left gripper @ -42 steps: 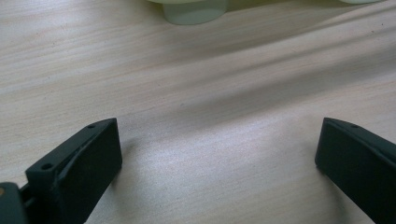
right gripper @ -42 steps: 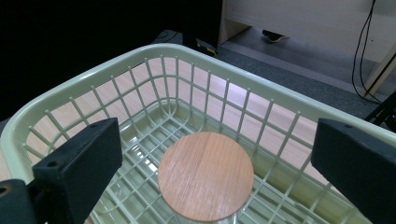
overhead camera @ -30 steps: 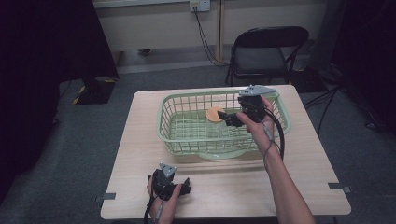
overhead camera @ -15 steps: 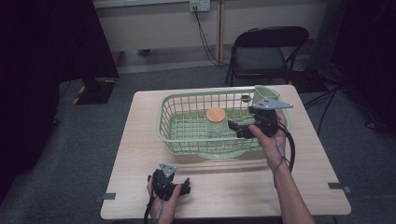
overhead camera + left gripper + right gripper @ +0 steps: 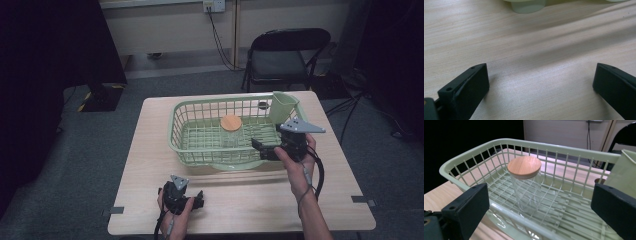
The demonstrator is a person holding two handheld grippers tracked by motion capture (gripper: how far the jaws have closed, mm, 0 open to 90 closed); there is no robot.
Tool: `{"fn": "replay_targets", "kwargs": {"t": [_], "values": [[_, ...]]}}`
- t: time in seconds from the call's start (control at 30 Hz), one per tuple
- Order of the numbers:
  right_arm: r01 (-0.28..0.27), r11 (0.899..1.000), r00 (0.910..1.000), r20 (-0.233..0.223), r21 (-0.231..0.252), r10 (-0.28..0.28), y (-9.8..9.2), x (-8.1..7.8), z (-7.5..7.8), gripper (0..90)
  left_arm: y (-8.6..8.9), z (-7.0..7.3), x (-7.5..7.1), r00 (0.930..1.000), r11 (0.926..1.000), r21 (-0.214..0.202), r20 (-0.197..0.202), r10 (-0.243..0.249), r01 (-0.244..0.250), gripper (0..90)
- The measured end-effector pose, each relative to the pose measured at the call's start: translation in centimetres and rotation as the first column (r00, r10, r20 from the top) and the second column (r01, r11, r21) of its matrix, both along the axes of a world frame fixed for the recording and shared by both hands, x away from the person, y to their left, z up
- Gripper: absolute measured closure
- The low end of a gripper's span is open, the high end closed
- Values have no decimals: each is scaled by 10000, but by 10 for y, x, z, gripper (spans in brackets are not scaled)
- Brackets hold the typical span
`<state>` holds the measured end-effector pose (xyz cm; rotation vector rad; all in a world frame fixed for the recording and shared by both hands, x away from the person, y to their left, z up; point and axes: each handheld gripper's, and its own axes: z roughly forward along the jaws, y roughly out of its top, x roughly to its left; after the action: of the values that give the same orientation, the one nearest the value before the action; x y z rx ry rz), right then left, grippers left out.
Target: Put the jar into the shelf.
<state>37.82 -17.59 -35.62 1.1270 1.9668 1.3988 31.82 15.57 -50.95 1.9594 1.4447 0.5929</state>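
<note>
Nearest the camera, the left tongs (image 5: 197,200) rest on the pale wooden surface (image 5: 150,165), jaws spread wide and gripping nothing. Beyond them, the right tongs (image 5: 260,149) hover at the near right rim of a light green wire basket (image 5: 175,142), jaws also wide apart and empty. Inside the basket stands an upright clear glass jar (image 5: 527,195) capped with a round wooden lid (image 5: 524,166). A green cup-like holder (image 5: 283,107) sits at the basket's far right corner. A black folding chair (image 5: 287,50) stands behind.
</note>
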Motion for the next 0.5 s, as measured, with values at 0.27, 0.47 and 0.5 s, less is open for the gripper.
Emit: {"fn": "replay_targets", "kwargs": {"t": [0.27,0.47,0.5], "values": [[299,9995,9995,81,39,-299,-5,-18,-10,9,0,0,0,10000,10000,0,-1,-1,1,4],[718,9974,9974,31,-52,-718,-11,-31,-19,9,0,0,0,10000,10000,1,0,-1,1,4],[706,9975,9975,-9,34,-706,-13,-33,-21,9,0,0,0,10000,10000,1,-1,-2,2,4]]}}
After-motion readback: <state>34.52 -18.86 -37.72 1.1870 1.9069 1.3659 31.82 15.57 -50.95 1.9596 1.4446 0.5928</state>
